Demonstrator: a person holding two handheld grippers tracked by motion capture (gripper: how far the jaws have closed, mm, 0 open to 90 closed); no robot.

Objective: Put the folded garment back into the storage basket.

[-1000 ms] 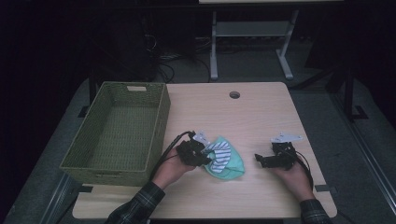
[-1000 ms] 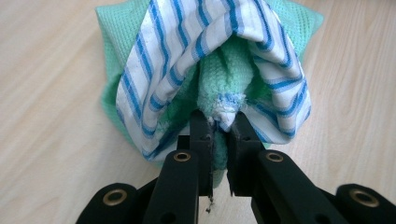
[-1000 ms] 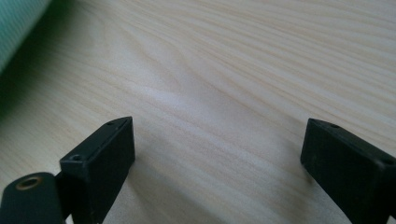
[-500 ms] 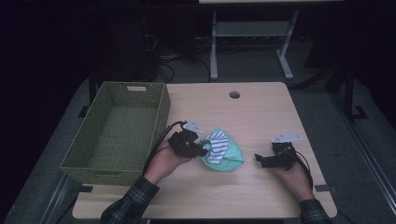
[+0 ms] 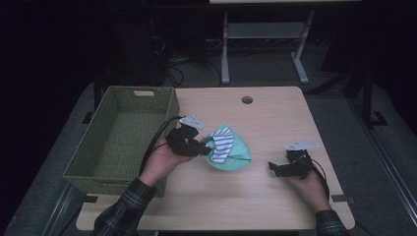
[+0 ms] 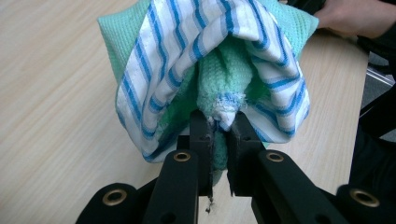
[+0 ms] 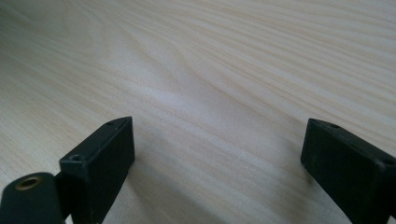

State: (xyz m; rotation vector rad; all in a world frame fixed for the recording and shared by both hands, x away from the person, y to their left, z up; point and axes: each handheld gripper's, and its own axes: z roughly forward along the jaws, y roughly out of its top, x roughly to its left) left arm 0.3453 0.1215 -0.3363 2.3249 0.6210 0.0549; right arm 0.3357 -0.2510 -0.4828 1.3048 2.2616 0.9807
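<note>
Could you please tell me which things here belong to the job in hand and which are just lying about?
In the job:
- green and striped cloth
- left gripper, shut on the cloth
- wicker basket, beside it

Lying about:
- right gripper, open, resting on the table
- metal stand behind

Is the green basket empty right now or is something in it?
Empty: the high view shows only bare woven floor inside the basket; the cloth is outside it.

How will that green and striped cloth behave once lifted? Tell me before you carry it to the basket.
Probably floppy: the cloth drapes in loose folds from where the left tool pinches it. Likely light, since one small pinched bunch seems to carry it. It may slip little, as the knit looks rough, but hanging edges could catch on the basket rim.
</note>
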